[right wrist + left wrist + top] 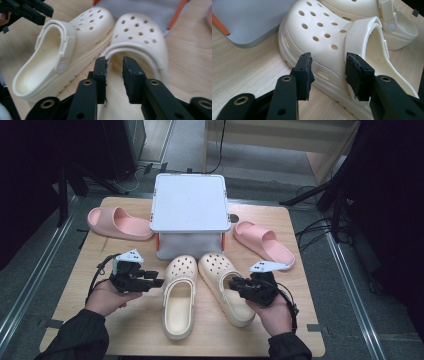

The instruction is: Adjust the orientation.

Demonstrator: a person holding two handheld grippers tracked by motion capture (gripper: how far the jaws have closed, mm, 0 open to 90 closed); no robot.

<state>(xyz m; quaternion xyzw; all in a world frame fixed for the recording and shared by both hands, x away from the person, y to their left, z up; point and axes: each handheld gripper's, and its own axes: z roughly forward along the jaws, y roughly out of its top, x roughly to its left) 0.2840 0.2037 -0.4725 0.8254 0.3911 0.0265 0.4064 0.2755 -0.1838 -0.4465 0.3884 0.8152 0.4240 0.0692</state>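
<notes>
Two cream clogs lie lengthwise, toes toward the box; left gripper and right gripper both spread, pinching nothing.

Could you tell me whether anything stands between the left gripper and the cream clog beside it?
Nothing visible does. The left gripper points straight at the side of the left cream clog, jaws open, with bare table between.

Two cream clogs: moulded foam-like plastic, matt, smooth w/ punched holes. Pink slides by left & right table edges: same soft matt foam look. Table: light wood-grain laminate, satin. Box at back edge: smooth grey-white plastic, slight sheen. Left gripper & right gripper: matt black plastic, rough worn rubbery pads, brass-look inserts.
</notes>
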